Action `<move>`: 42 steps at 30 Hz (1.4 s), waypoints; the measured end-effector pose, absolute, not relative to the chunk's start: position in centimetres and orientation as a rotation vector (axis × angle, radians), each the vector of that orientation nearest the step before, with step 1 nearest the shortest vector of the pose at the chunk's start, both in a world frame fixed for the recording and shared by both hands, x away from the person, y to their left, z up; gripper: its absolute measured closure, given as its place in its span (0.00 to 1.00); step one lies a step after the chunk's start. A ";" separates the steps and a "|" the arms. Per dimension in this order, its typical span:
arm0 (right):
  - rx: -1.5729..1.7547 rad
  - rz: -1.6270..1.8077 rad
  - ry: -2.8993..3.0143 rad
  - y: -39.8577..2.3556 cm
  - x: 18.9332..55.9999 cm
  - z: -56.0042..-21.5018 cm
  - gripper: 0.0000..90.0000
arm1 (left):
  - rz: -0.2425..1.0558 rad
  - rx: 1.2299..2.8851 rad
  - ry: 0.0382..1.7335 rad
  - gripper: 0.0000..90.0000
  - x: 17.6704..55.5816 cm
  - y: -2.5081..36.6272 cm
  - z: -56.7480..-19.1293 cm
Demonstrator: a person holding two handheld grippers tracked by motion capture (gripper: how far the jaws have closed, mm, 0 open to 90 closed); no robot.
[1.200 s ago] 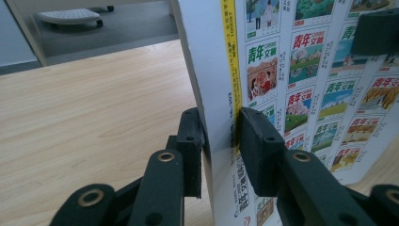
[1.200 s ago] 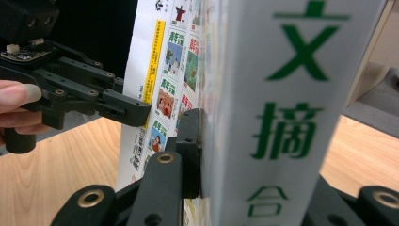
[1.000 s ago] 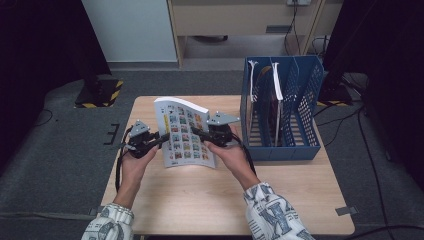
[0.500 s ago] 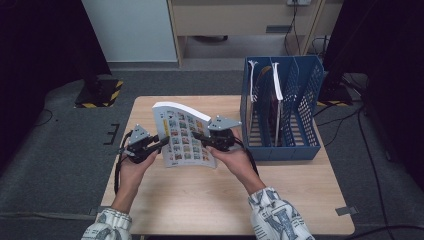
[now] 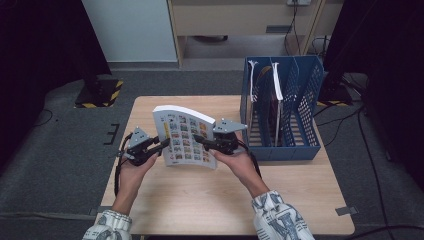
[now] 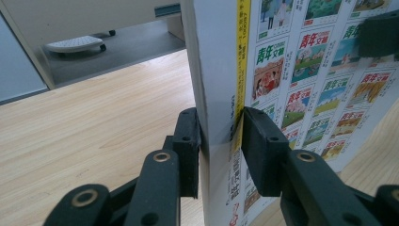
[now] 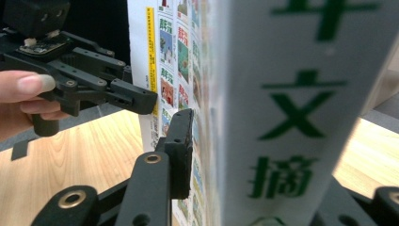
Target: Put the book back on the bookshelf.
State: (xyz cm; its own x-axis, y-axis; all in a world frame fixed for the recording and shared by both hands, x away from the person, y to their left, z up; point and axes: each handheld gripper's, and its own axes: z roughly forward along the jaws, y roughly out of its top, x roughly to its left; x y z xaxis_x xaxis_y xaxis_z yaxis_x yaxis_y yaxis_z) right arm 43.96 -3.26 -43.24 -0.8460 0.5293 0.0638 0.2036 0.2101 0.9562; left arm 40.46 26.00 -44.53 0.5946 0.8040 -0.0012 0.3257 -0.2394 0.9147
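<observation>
A person stands a thick book (image 5: 186, 136) on the wooden table (image 5: 210, 200) and holds it from both sides with two grippers. In the high view the book is near the middle of the table, a little toward the far edge, with its lower edge on or close to the tabletop; whether it touches cannot be told. Its cover, full of small colored pictures, faces the person, and the top of the book bends away from the person.

The left gripper (image 5: 161, 145) grips the left edge of the book. In the left gripper view its two black jaws sit on both sides of the spine (image 6: 212, 94), one on the back side and one on the cover beside the yellow strip (image 6: 242, 56), and both pads touch the book.

The right gripper (image 5: 198, 138) holds the right side of the book. Its jaws have just been opening a little, with the book between them. In the right gripper view one jaw lies against the pictured cover; the other jaw is hidden behind the blurred white edge (image 7: 301, 113) with green letters, so the contact there cannot be seen.

A blue file rack (image 5: 305, 115) stands at the right side of the table, just beside the right hand (image 5: 239, 162), with some thin books upright inside.
</observation>
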 end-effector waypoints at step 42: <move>0.605 1.722 2.213 -2.7 43.3 -44.3 0.80 | 0.621 1.773 1.015 0.32 39.7 27.1 -45.7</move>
